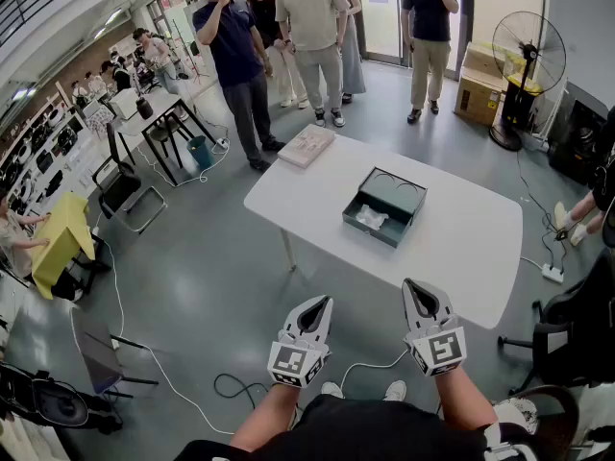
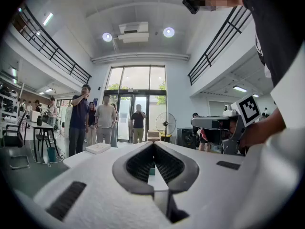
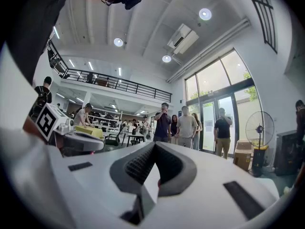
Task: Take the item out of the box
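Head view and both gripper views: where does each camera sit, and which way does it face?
Head view: on the person's head, facing steeply down at the white table with the open box; forearms, the left gripper and the right gripper show.
Left gripper view: on the left gripper, looking level along its shut jaws toward the glass doors; the right gripper shows at right.
Right gripper view: on the right gripper, facing likewise, jaws shut; the left gripper shows at left.
Shared: all three show the onlookers and the fan.
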The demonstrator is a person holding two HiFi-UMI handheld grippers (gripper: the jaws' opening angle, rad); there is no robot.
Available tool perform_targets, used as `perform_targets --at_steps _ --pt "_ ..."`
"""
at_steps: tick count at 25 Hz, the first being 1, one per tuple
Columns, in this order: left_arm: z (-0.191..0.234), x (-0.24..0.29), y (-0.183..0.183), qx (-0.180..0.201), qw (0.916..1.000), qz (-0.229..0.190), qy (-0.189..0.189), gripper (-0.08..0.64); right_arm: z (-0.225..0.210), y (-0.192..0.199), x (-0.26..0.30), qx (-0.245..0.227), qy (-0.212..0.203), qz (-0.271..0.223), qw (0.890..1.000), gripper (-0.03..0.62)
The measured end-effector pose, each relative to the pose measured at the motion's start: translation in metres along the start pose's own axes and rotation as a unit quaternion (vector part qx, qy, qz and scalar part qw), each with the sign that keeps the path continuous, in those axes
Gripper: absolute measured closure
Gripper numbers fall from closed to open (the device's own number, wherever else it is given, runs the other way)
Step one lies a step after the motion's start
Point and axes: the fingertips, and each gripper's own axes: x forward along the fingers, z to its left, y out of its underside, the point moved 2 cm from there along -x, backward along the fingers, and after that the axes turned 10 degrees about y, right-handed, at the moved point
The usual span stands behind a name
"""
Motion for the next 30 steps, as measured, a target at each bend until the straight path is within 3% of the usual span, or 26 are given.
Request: perform_targets --at_steps 30 --pt "0.048 -0.049 0.009 0.004 0.9996 0.000 0.027 0.549 0.071 0.001 0.017 0.024 0.023 0.005 0.999 0.588"
